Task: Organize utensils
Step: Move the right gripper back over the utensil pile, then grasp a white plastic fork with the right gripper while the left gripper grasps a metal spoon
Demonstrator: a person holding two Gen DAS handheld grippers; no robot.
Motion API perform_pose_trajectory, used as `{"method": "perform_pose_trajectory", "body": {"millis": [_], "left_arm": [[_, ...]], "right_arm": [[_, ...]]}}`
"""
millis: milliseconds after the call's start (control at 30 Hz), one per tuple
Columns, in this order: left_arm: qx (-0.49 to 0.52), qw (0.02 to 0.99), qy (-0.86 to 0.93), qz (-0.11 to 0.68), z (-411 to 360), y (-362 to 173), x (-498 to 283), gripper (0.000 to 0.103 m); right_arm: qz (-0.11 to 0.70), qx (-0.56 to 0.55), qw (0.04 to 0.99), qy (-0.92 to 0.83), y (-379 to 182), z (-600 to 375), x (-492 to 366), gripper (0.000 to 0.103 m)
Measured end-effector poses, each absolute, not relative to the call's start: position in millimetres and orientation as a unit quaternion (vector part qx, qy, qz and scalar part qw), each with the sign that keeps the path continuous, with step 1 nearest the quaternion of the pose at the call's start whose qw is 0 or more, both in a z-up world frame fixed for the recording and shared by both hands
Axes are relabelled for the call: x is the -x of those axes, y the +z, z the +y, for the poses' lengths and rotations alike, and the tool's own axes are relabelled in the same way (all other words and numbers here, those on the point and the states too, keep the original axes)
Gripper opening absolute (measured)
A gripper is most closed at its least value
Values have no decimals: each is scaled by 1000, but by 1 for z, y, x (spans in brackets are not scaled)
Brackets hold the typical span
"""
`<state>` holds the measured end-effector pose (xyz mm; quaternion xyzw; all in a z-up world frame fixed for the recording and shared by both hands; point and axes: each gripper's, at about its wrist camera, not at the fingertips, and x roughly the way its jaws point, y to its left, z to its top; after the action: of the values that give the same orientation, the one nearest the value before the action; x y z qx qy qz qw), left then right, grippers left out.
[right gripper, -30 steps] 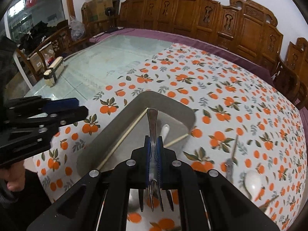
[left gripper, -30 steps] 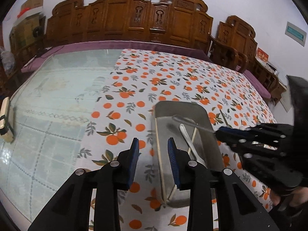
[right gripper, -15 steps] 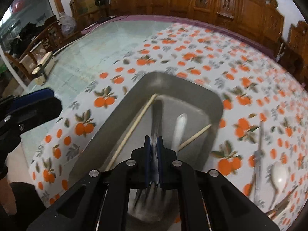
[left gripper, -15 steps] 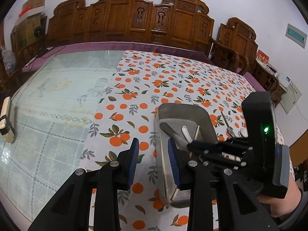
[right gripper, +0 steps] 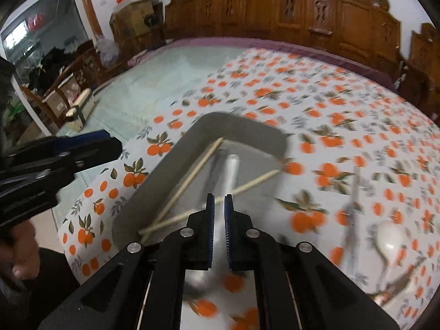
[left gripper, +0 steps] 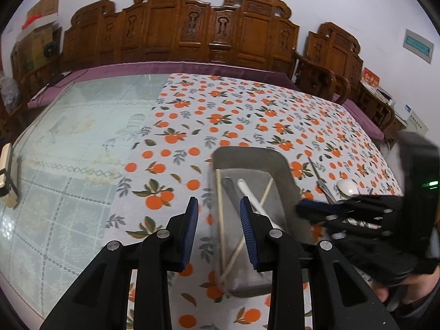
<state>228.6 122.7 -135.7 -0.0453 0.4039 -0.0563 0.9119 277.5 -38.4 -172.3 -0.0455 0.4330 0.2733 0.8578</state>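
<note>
A grey metal tray (left gripper: 247, 151) (right gripper: 242, 121) sits on the orange-print cloth. In it lie two chopsticks (left gripper: 220, 214) (right gripper: 192, 176), a white spoon (left gripper: 249, 192) and a metal fork (left gripper: 227, 184). My left gripper (left gripper: 218, 214) (right gripper: 110, 145) hangs open over the tray's left wall with nothing between its fingers. My right gripper (right gripper: 219, 196) (left gripper: 298, 209) is at the tray's right rim, its jaws nearly together, and I make out nothing between them. The right wrist view is blurred. On the cloth right of the tray lie a metal utensil (left gripper: 319, 173) (right gripper: 352, 209) and another white spoon (left gripper: 348, 187) (right gripper: 390, 239).
The cloth covers the right part of a glass-topped table (left gripper: 68, 151). A small wooden block (left gripper: 7, 176) (right gripper: 79, 107) lies at its left edge. Carved wooden chairs (left gripper: 192, 33) line the far side. A person's hand (right gripper: 22, 247) holds the left gripper.
The right gripper carried the fork down into the tray, then drew back to the tray's right rim without it. The fork now lies in the tray. The left gripper stayed put.
</note>
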Motion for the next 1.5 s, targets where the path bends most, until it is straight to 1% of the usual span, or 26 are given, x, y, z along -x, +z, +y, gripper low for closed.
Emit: {"method": "perform_pose_trajectory", "body": {"millis": [67,267,500,533,567,600,667,700,933,1300,1500], "left_arm": [[43,912,-65,403,114,-135,-228,35],[30,911,-106,397,72,-134,-221,35],[1,907,-143,397,18,-141,-214,35],[-3,906,-145,397,13,-142,-213,35],[-7,906,-148,397,7,-144,-212,35],[-11,904,-151,399,2,-146,-212,35],[-19,902,-156,402,-7,-151,-210,35],[-22,901,-158,403,-10,-153,-209,35],[-27,893,-167,417,-23,-167,-208,35],[-32,889,-175,421,-35,-173,-206,35],[-38,887,-175,426,-41,-177,-207,35]], "right_arm": [[422,48,868,256,-165,-66,-268,9],[409,60,891,187,-157,-153,-250,9],[427,34,895,122,-187,-229,-233,9],[429,28,895,120,-191,-233,-231,9],[430,22,895,119,-195,-236,-228,11],[431,16,895,118,-199,-237,-225,19],[428,5,896,118,-205,-237,-220,28],[428,1,896,117,-207,-236,-218,28],[438,-10,893,97,-227,-243,-223,28],[458,-76,882,77,-251,-271,-261,28],[462,-49,883,67,-255,-263,-272,27]]}}
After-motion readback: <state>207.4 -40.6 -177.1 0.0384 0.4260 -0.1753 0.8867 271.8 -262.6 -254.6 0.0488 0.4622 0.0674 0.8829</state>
